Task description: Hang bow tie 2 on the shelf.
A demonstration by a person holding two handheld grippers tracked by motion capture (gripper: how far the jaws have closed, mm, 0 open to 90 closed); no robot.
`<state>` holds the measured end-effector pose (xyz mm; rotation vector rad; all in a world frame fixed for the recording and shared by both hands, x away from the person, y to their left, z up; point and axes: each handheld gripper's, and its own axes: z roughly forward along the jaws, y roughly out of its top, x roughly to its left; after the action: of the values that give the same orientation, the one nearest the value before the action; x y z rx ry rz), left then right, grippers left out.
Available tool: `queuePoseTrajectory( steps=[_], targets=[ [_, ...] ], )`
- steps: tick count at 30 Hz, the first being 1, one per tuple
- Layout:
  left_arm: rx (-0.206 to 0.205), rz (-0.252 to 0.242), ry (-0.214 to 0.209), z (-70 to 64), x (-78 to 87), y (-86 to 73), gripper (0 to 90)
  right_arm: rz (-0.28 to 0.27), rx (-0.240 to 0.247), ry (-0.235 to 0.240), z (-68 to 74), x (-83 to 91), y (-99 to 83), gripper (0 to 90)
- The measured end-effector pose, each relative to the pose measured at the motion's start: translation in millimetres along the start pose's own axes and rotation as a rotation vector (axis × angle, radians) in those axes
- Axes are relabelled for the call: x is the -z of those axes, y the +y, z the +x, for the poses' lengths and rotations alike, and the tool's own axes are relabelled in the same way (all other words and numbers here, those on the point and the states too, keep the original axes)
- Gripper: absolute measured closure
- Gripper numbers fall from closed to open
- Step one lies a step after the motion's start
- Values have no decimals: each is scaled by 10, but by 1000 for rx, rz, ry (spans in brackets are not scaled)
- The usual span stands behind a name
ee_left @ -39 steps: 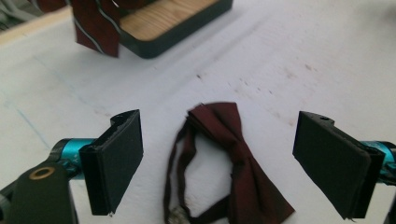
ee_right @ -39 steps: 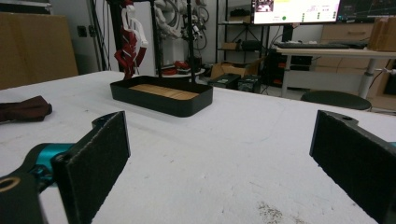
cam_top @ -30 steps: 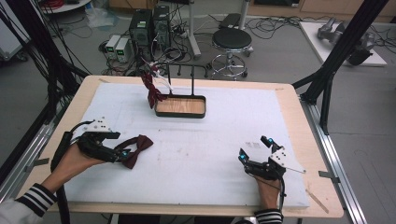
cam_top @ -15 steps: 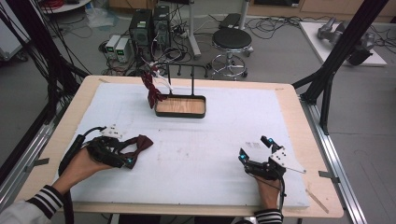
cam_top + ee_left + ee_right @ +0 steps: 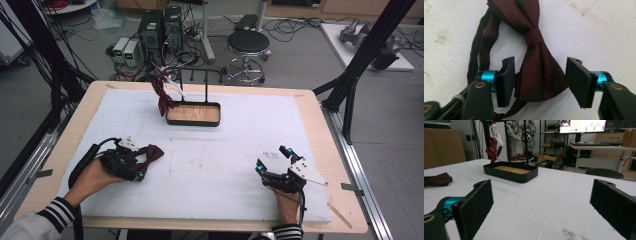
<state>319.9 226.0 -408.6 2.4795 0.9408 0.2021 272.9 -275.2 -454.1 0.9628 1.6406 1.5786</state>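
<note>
A dark red bow tie (image 5: 534, 37) lies flat on the white table cover, its strap looped to one side. My left gripper (image 5: 541, 82) is open and straddles one wing of the bow tie, a jaw on each side. In the high view, the left gripper (image 5: 136, 162) sits at the front left with the bow tie (image 5: 152, 151) at its tips. My right gripper (image 5: 271, 157) rests open at the front right with nothing between its pads (image 5: 475, 205). A second red tie (image 5: 162, 95) hangs from a black stand (image 5: 206, 85) over a tray.
The black tray (image 5: 218, 113) with a wooden floor stands at the back middle of the table. From the right gripper view, the tray (image 5: 524, 178) is ahead and the bow tie (image 5: 437, 180) is far left. A stool (image 5: 248, 42) and computers stand beyond the table.
My left gripper has slid right, onto the bow tie, so one wing now lies between its jaws. The right gripper has not moved.
</note>
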Motion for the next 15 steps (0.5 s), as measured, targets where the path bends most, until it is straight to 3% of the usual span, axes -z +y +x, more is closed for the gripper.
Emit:
queuePoseTrajectory(
  steps=[9, 11, 15],
  targets=[
    [13, 58, 5, -11, -26, 53, 543, 0, 0, 0, -1, 0, 0, 40],
    [33, 76, -1, -5, -30, 67, 578, 1, -2, 1, -1, 1, -1, 40],
    [60, 101, -32, 11, -35, 83, 714, 1, -1, 1, -1, 1, 0, 40]
  ],
)
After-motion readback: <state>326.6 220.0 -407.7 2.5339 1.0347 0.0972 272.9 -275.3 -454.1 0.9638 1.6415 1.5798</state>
